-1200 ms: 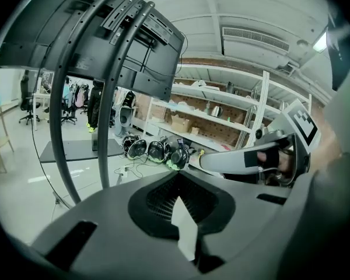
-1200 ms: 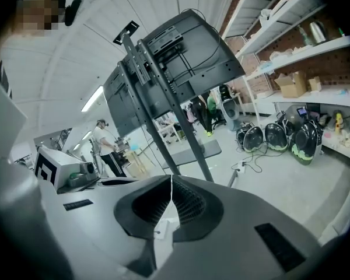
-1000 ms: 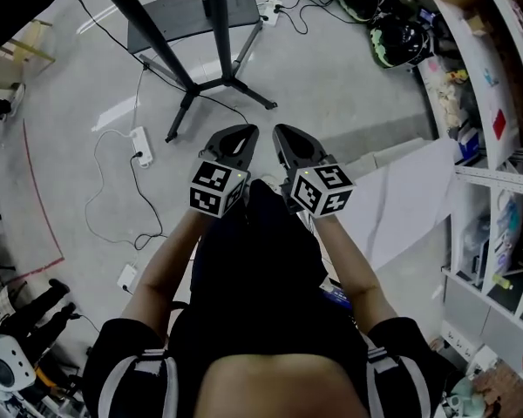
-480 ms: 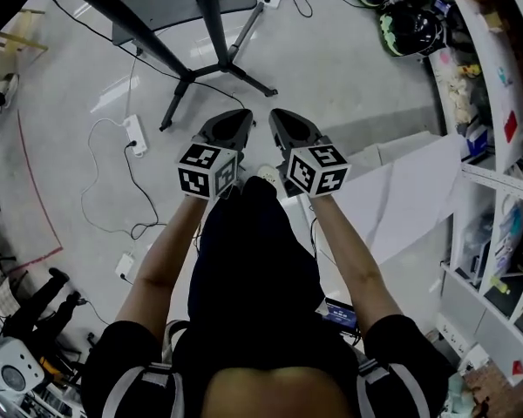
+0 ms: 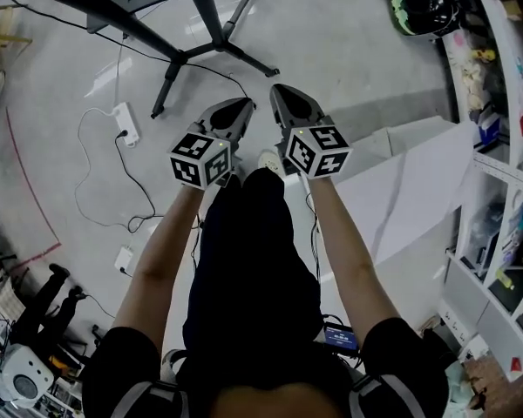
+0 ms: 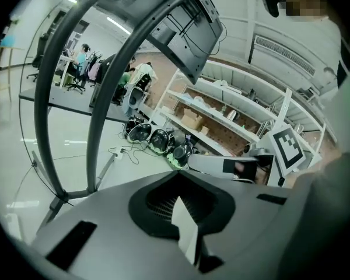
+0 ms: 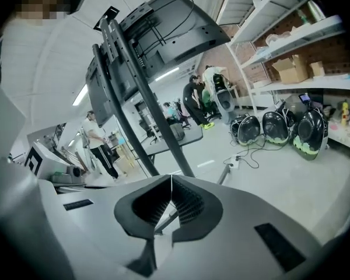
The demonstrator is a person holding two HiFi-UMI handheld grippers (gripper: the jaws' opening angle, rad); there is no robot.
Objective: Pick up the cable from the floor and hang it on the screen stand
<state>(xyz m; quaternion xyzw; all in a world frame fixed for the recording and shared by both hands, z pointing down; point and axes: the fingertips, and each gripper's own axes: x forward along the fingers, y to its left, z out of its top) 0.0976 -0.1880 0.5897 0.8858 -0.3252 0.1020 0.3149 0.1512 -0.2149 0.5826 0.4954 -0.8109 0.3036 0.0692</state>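
Head view: left gripper and right gripper now sit lower, both closed, empty. Cable lies untouched; the reach is only beginning.

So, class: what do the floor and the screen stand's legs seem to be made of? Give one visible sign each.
Floor: probably sealed or polished concrete, pale grey and glossy; light streaks reflect in it. Stand legs: likely black-painted metal tube; slim, straight, with a smooth dull sheen.
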